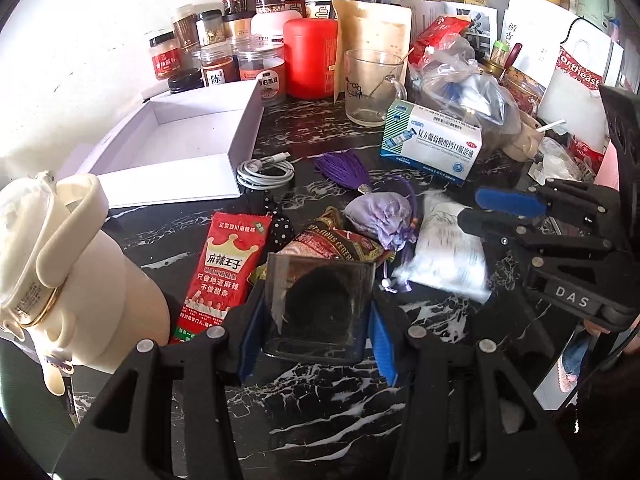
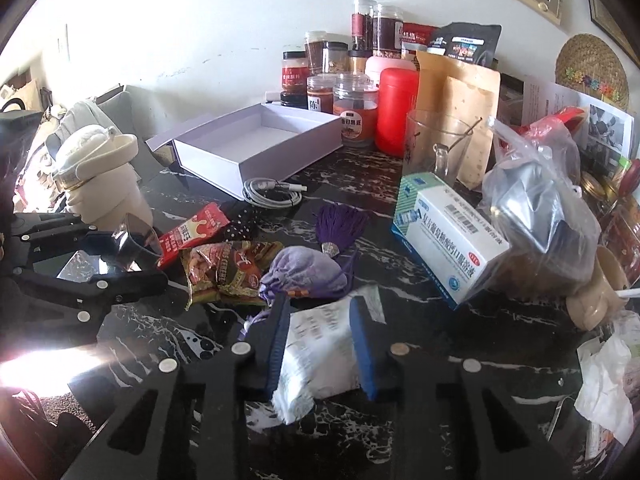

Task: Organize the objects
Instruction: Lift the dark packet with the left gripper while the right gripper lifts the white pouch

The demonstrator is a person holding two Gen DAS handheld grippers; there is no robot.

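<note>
My left gripper [image 1: 316,316] is shut on a clear square box with a dark puff inside [image 1: 318,312], held just above the black marble table [image 1: 320,392]; it also shows in the right wrist view [image 2: 120,248]. My right gripper [image 2: 322,340] is shut on a white packet [image 2: 320,356], also seen in the left wrist view [image 1: 448,256]. An open white box [image 1: 176,140] stands at the back left. A purple pouch [image 1: 380,216], snack packets [image 1: 224,272], a purple tassel [image 1: 344,168] and a coiled white cable [image 1: 264,172] lie between.
A cream flask [image 1: 60,272] stands at the left. A medicine box [image 1: 432,144], a glass mug [image 1: 372,88], plastic bags [image 1: 472,92] and several jars and pouches [image 1: 256,60] crowd the back and right. The red canister [image 1: 310,58] stands behind the white box.
</note>
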